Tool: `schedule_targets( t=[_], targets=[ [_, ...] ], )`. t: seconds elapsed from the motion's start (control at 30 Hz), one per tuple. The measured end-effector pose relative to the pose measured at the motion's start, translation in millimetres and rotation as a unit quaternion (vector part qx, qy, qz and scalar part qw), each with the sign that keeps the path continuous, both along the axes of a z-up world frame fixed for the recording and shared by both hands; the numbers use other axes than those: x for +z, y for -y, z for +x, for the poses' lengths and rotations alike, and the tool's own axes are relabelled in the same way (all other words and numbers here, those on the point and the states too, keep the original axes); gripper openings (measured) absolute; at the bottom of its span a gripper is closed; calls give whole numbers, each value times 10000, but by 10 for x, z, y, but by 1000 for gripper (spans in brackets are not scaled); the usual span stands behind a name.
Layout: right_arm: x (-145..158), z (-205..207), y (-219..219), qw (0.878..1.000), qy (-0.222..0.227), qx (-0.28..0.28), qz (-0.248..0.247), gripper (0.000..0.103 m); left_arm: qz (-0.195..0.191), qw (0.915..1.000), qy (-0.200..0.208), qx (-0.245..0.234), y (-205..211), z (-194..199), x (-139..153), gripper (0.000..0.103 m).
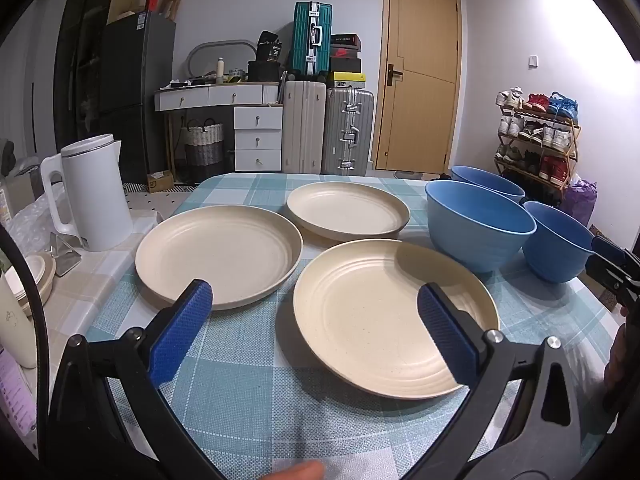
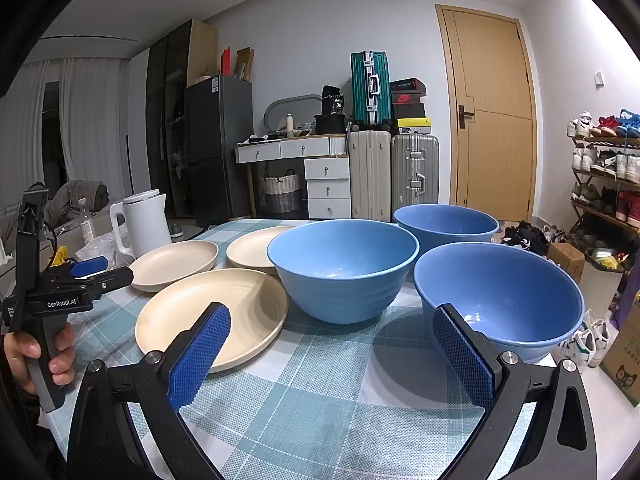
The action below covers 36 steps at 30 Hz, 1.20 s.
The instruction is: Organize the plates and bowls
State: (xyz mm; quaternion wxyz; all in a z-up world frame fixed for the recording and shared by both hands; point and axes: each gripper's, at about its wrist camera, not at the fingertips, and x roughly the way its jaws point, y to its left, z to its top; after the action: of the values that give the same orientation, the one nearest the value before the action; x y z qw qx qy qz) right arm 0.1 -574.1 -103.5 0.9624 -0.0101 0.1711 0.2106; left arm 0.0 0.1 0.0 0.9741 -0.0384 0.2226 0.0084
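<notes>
Three cream plates lie apart on the checked tablecloth: a near one (image 1: pixel 384 312), a left one (image 1: pixel 218 252) and a far one (image 1: pixel 346 210). Three blue bowls stand to their right: a middle one (image 1: pixel 478 224), a far one (image 1: pixel 488 184) and a right one (image 1: pixel 556 240). My left gripper (image 1: pixel 314 312) is open and empty, above the near plate's left edge. My right gripper (image 2: pixel 332 340) is open and empty, in front of the middle bowl (image 2: pixel 342 268) and the right bowl (image 2: pixel 500 304). The near plate (image 2: pixel 212 316) lies to its left.
A white kettle (image 1: pixel 94 192) stands on the counter left of the table. A small bowl (image 1: pixel 34 276) and a white bottle (image 1: pixel 14 328) sit at the left edge. Suitcases, drawers, a door and a shoe rack (image 1: pixel 536 140) stand behind the table.
</notes>
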Motion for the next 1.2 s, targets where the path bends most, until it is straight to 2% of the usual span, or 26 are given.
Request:
schedule_targets(
  t=[1.2],
  targets=[
    [-4, 0, -3, 10000, 29, 0, 3, 103, 44, 10000, 10, 0, 2, -1, 1, 103]
  ],
)
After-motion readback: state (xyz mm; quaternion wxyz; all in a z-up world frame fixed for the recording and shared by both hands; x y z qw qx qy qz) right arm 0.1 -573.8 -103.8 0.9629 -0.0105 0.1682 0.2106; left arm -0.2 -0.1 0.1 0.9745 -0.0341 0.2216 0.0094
